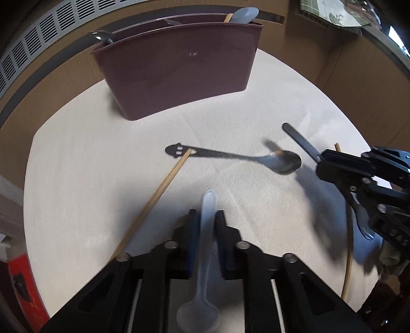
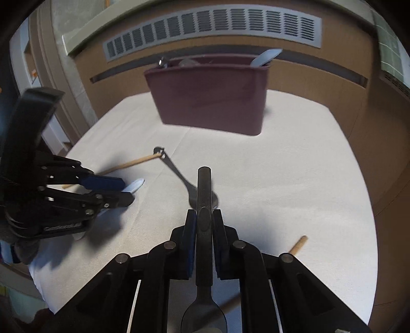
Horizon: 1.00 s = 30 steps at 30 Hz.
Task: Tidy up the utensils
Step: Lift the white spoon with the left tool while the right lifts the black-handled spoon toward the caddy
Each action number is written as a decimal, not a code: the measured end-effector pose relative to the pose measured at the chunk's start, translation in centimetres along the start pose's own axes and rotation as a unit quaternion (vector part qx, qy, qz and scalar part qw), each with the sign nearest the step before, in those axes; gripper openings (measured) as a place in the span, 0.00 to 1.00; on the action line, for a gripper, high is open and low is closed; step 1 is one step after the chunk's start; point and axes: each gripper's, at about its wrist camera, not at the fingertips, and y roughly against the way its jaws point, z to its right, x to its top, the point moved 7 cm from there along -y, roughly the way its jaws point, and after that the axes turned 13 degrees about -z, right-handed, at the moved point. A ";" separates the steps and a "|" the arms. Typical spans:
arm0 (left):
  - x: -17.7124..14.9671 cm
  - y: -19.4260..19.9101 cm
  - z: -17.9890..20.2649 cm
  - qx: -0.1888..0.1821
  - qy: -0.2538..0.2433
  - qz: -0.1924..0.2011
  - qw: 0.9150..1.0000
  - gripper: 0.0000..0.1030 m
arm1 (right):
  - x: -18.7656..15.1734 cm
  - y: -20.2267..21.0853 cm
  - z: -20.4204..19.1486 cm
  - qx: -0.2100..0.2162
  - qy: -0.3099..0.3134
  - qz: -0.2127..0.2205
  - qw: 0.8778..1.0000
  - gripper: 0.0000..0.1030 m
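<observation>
Spoons (image 1: 241, 14) upright in maroon caddy (image 1: 179, 76), both hand-held grippers (image 1: 206, 217) (image 2: 203, 217) clenched on spoons

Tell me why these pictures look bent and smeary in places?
Left wrist view: the fisheye lens curves the table; the right gripper is motion-blurred and casts a soft shadow. Right wrist view: the maroon caddy looks soft, the left gripper is blurred, and the corners darken.
</observation>
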 end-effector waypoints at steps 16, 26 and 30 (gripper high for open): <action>-1.4 13.2 -2.1 -0.095 0.131 0.235 0.958 0.11 | 1.2 6.9 1.7 0.040 -0.037 0.108 0.993 0.10; 8.1 27.5 -7.8 -0.089 0.156 0.436 0.882 0.11 | 14.1 20.0 0.8 0.015 -0.001 0.333 0.943 0.11; 11.8 24.7 -10.9 -0.105 0.188 0.425 0.879 0.11 | 18.4 18.8 1.2 0.023 -0.012 0.343 0.939 0.11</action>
